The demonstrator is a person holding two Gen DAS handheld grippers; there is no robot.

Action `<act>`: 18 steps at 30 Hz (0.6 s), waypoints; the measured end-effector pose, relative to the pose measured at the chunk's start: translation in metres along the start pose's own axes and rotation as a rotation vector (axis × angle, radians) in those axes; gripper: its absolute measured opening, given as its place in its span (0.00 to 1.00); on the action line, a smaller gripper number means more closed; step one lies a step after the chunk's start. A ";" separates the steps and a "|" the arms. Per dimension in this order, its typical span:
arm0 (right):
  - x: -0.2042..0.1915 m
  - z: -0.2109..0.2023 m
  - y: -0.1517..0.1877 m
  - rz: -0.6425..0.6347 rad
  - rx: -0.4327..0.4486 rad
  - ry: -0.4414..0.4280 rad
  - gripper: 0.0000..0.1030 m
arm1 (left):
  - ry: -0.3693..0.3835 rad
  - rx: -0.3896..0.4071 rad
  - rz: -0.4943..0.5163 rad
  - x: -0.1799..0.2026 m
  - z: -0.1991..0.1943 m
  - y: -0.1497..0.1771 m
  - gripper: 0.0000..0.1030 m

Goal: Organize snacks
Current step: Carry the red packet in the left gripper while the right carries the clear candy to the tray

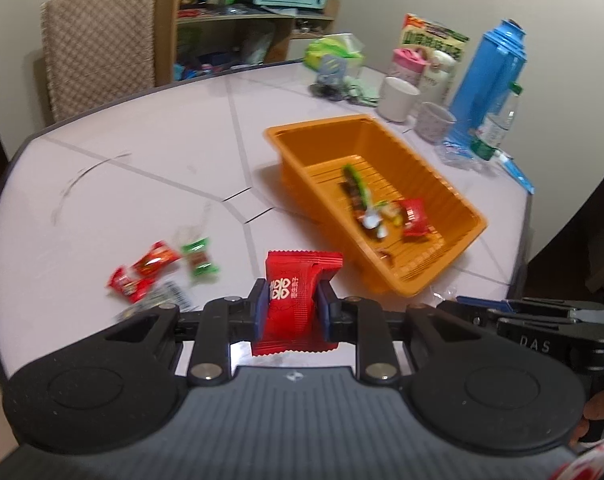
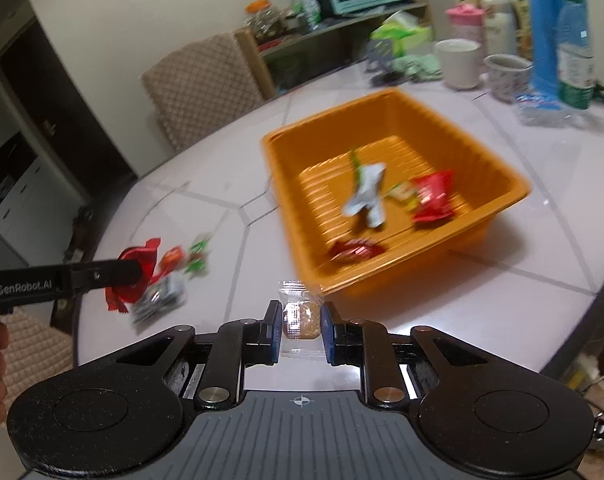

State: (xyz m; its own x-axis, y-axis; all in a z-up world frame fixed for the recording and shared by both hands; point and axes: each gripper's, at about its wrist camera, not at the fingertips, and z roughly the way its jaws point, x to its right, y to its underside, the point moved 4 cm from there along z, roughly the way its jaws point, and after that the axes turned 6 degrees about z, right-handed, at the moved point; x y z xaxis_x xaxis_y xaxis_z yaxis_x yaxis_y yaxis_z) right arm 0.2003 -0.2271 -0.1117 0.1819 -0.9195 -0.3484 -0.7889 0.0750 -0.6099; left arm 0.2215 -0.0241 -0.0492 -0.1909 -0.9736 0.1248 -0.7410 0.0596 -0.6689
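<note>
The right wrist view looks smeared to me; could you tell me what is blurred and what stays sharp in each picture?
Right wrist view: the orange basket and its snacks are motion-smeared, while the right gripper on its clear-wrapped snack is sharper. Left wrist view: the loose snacks on the table are blurred, while the red packet in the left gripper is crisp. Both show fisheye bending.

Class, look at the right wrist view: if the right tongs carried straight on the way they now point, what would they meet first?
Probably the near rim of the orange plastic basket, just beyond the right tongs and their clear-wrapped snack; blur leaves depth uncertain.
</note>
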 end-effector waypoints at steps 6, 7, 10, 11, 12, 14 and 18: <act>0.033 -0.012 -0.032 0.006 0.054 0.019 0.20 | 0.016 0.015 0.008 0.033 0.020 -0.024 0.22; 0.038 -0.012 -0.037 0.006 0.058 0.018 0.20 | 0.015 0.017 0.008 0.037 0.023 -0.028 0.22; 0.054 -0.010 -0.054 0.003 0.065 0.010 0.20 | 0.008 0.024 0.000 0.049 0.034 -0.040 0.22; 0.058 -0.008 -0.059 0.001 0.065 0.007 0.20 | 0.002 0.025 -0.002 0.053 0.039 -0.044 0.22; 0.063 -0.006 -0.065 -0.002 0.064 0.004 0.20 | -0.005 0.025 -0.005 0.056 0.043 -0.047 0.22; 0.071 0.000 -0.077 -0.010 0.060 -0.005 0.20 | -0.017 0.024 -0.014 0.061 0.052 -0.054 0.22; 0.082 0.017 -0.097 -0.028 0.049 -0.023 0.20 | -0.057 0.018 -0.033 0.067 0.074 -0.068 0.22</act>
State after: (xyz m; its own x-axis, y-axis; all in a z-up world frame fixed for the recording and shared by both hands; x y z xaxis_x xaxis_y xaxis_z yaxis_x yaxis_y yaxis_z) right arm 0.3018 -0.3030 -0.0934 0.2177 -0.9123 -0.3468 -0.7538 0.0685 -0.6535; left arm 0.3070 -0.1092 -0.0492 -0.1292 -0.9860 0.1055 -0.7347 0.0237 -0.6780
